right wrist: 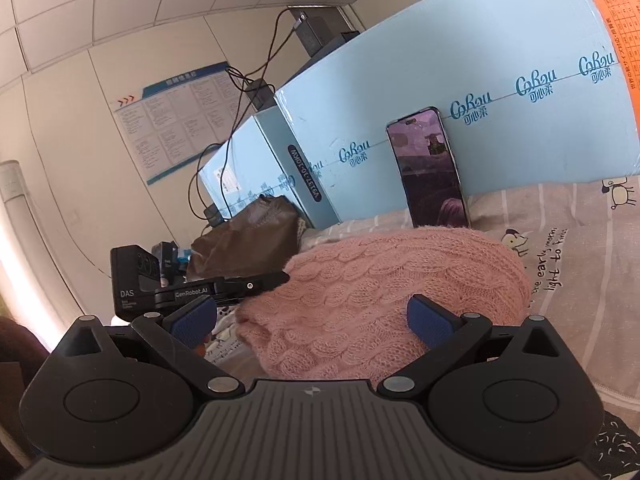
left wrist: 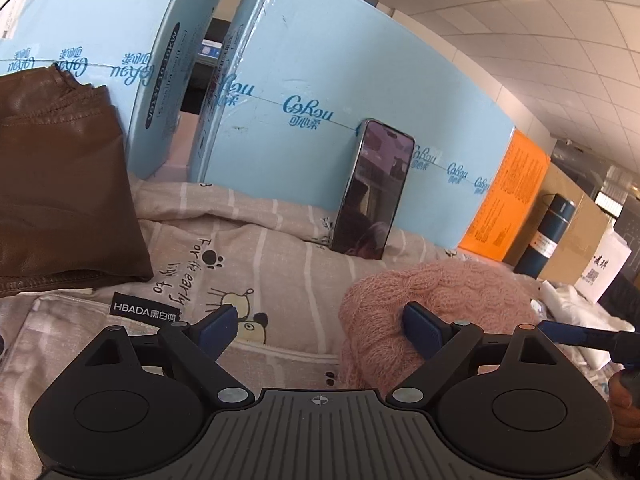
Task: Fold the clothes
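A pink cable-knit sweater (left wrist: 448, 300) lies bunched on a striped cartoon-print bedsheet (left wrist: 280, 248). My left gripper (left wrist: 320, 326) is open, its right finger against the sweater's left edge, its left finger over bare sheet. In the right wrist view the sweater (right wrist: 376, 284) fills the middle. My right gripper (right wrist: 312, 320) is open with the sweater's near edge between its fingers. The left gripper (right wrist: 240, 286) shows from the side at the sweater's left edge. A folded brown leather garment (left wrist: 60, 184) lies at the left.
Light blue boxes (left wrist: 340, 92) stand along the back. A phone (left wrist: 372, 188) leans upright against them. An orange box (left wrist: 504, 200), a dark bottle (left wrist: 548, 236) and a white bag (left wrist: 604, 264) stand at the right. Cables (right wrist: 240, 92) hang at the wall.
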The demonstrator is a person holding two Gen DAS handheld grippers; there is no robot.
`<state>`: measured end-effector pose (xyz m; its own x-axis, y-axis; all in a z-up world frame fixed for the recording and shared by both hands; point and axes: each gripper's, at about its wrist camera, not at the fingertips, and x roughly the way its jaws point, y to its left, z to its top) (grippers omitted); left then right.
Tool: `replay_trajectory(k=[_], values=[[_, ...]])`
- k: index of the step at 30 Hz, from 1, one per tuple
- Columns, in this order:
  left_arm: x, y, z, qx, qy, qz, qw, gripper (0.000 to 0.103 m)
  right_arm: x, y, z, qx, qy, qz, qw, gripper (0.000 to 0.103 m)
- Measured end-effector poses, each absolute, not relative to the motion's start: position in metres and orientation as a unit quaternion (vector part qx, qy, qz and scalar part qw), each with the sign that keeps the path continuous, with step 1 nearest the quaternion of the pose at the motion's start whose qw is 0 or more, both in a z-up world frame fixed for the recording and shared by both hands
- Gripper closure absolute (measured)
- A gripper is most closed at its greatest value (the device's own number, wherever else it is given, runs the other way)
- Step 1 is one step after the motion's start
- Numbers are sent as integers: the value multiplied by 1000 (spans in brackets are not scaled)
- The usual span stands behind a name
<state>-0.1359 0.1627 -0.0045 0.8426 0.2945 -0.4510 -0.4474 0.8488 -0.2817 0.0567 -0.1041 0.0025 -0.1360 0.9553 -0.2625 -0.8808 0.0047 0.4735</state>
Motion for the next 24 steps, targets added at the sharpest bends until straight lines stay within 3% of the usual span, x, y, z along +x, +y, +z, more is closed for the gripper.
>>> replay_trajectory(k=[5,9,15,24], values=[[-131,164,-13,-196,225,206,932,3,66,-92,-17,54,304,691,654,0],[-139,167,-9,-229,203,194,932,3,63,-95,-16,57,298,691,656,0],[-153,167,-13,-374,187,128,899,2,66,-114,-4,95,286,672,676,0],[-140,133,-22,-352,179,130,909,0,79,-101,-32,80,378,575,721,0]])
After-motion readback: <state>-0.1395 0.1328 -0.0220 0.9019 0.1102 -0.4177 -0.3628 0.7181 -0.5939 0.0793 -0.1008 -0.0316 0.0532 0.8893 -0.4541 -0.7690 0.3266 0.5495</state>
